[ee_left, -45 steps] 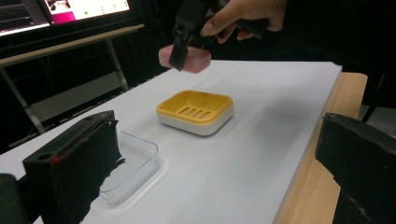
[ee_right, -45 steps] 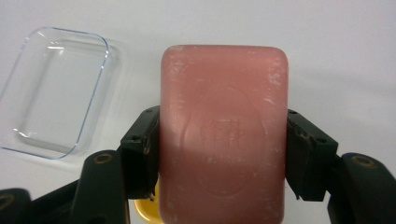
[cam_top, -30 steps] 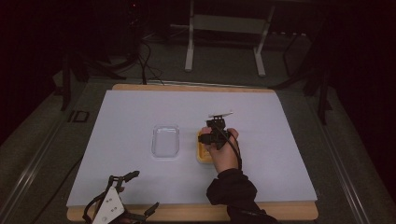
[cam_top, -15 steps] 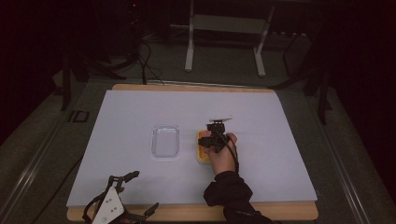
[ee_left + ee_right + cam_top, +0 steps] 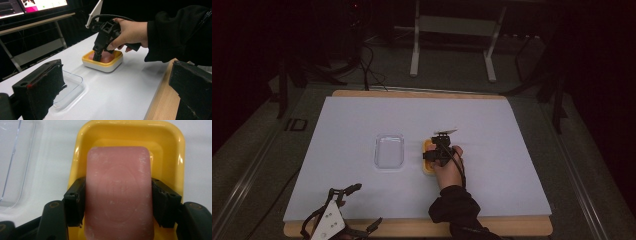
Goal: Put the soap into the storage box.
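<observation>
A pink soap bar [image 5: 118, 182] lies lengthwise in a yellow soap dish [image 5: 130, 132] on the white table cover. My right gripper [image 5: 118, 202] points down into the dish [image 5: 102, 65]. Its jaws have just been opening a little, with the bar between them and both pads still against the bar's long sides. In the high view a hand holds this gripper [image 5: 437, 150] over the dish [image 5: 427, 170] at mid-table. My left gripper [image 5: 364, 204] rests at the front left edge, its jaws wide open around nothing [image 5: 117, 87].
A clear plastic tray [image 5: 389, 151] sits just left of the dish, a small gap apart. The wooden table edge [image 5: 512, 227] runs along the front. A dark-sleeved forearm [image 5: 452, 210] comes in from the bottom.
The right hand and its gripper have sunk a little toward the yellow dish. The left gripper has not moved.
</observation>
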Demonstrator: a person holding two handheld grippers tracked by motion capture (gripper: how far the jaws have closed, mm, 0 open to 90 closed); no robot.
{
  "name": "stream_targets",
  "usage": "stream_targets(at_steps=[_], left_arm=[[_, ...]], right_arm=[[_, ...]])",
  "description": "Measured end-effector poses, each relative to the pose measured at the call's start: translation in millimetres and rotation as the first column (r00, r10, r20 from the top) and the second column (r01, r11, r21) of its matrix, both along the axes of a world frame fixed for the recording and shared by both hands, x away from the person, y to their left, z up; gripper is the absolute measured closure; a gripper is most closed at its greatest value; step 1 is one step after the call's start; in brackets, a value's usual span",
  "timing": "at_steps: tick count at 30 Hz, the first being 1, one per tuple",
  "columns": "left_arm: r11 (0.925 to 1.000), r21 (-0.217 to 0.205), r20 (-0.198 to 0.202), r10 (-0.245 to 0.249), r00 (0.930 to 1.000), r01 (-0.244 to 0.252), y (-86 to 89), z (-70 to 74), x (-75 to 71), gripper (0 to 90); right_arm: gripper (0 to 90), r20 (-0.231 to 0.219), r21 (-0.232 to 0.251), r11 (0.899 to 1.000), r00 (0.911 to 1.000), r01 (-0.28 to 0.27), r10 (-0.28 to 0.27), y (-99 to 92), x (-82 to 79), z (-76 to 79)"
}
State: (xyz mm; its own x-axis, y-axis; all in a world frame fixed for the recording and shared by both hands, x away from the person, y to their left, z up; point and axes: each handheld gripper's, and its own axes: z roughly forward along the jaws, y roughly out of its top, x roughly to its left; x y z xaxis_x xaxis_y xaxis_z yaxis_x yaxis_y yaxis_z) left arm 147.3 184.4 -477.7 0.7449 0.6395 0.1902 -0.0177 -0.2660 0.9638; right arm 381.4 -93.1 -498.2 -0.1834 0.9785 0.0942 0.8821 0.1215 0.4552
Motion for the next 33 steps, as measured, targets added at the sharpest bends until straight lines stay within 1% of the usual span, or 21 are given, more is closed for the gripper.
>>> stream_targets(at_steps=[2,4,6,8,9,10,11,12,14,15,17,18,19,20,21,24,25,28,30,33], left_arm=[[1.0,0.0,-0.001,0.001,1.0,-0.001,0.1,0.0,0.1,0.5],[1.0,0.0,-0.001,0.001,1.0,-0.001,0.0,0.0,0.1,0.5],[1.0,0.0,-0.001,0.0,1.0,0.0,-0.2,-0.1,0.0,0.5],[1.0,0.0,-0.001,0.0,1.0,0.0,-0.2,-0.1,0.0,0.5],[1.0,0.001,-0.001,0.0,1.0,0.0,-0.2,-0.1,0.1,0.5],[1.0,0.001,-0.002,0.001,1.0,-0.001,-0.2,-0.1,0.2,0.5],[1.0,0.0,-0.002,0.001,1.0,-0.001,-0.2,-0.1,0.2,0.5],[1.0,0.0,-0.002,0.001,1.0,-0.001,-0.2,-0.1,0.2,0.5],[1.0,0.002,-0.003,0.001,1.0,-0.001,-0.2,-0.1,0.3,0.5],[1.0,0.002,-0.003,0.0,1.0,0.0,-0.2,-0.2,0.4,0.5],[1.0,0.002,-0.003,0.0,1.0,0.0,-0.3,-0.2,0.3,0.5],[1.0,0.003,-0.003,0.0,1.0,0.0,-0.3,-0.2,0.2,0.5],[1.0,0.003,-0.003,0.0,1.0,0.0,-0.3,-0.2,0.3,0.5],[1.0,0.002,-0.004,0.0,1.0,0.0,-0.3,-0.2,0.4,0.5],[1.0,0.002,-0.004,0.0,1.0,0.0,-0.4,-0.3,0.4,0.5],[1.0,0.002,-0.005,0.0,1.0,0.0,-0.6,-0.4,0.2,0.5],[1.0,0.003,-0.005,0.0,1.0,0.0,-0.8,-0.4,0.1,0.5],[1.0,0.005,-0.005,0.001,1.0,-0.001,-1.1,-0.6,0.2,0.5],[1.0,0.004,-0.005,0.001,1.0,-0.001,-1.1,-0.7,0.2,0.5],[1.0,0.005,-0.006,0.002,1.0,-0.002,-1.2,-0.8,0.4,0.5]], right_arm=[[34.6,0.005,0.007,1.0,1.0,-0.008,0.008,-1.1,0.6,2.6],[30.1,0.018,-0.001,1.0,0.9994,-0.028,0.028,-1.4,1.0,7.1],[29.8,0.036,0.011,0.999,0.9987,-0.036,0.036,-3.8,1.5,13.3],[26.4,0.057,0.0,0.998,0.996,-0.069,0.069,-5.5,1.6,18.7],[22.6,0.058,0.0,0.996,0.9948,-0.084,0.084,-6.2,1.8,20.8],[16.8,0.066,0.011,0.995,0.9926,-0.103,0.102,-8.0,1.8,22.9],[13.4,0.078,0.025,0.991,0.9884,-0.133,0.131,-9.7,1.3,25.1],[13.1,0.08,0.03,0.987,0.9846,-0.158,0.156,-11.2,0.8,27.1],[13.0,0.084,0.034,0.982,0.9793,-0.187,0.184,-14.5,0.4,31.1],[13.0,0.094,0.031,0.98,0.9763,-0.199,0.195,-16.2,0.4,33.0],[13.2,0.101,0.066,0.971,0.9693,-0.231,0.224,-20.2,0.1,37.7],[13.2,0.108,0.066,0.966,0.9639,-0.251,0.244,-22.1,-0.2,39.9],[13.1,0.113,0.05,0.963,0.9599,-0.263,0.257,-23.4,-0.7,41.8],[13.1,0.119,0.044,0.957,0.9525,-0.287,0.28,-25.1,-1.1,43.9],[13.1,0.129,0.053,0.948,0.9439,-0.313,0.304,-27.3,-1.4,45.8],[13.2,0.139,0.042,0.938,0.9313,-0.345,0.337,-33.5,-3.7,51.1],[13.4,0.143,0.044,0.936,0.9291,-0.35,0.341,-36.1,-4.8,52.8],[13.5,0.162,0.038,0.926,0.9167,-0.376,0.365,-43.8,-8.0,57.4],[13.5,0.166,0.041,0.921,0.9116,-0.387,0.376,-49.5,-10.7,60.9],[13.7,0.176,0.029,0.916,0.9044,-0.399,0.389,-57.3,-14.6,65.2]])
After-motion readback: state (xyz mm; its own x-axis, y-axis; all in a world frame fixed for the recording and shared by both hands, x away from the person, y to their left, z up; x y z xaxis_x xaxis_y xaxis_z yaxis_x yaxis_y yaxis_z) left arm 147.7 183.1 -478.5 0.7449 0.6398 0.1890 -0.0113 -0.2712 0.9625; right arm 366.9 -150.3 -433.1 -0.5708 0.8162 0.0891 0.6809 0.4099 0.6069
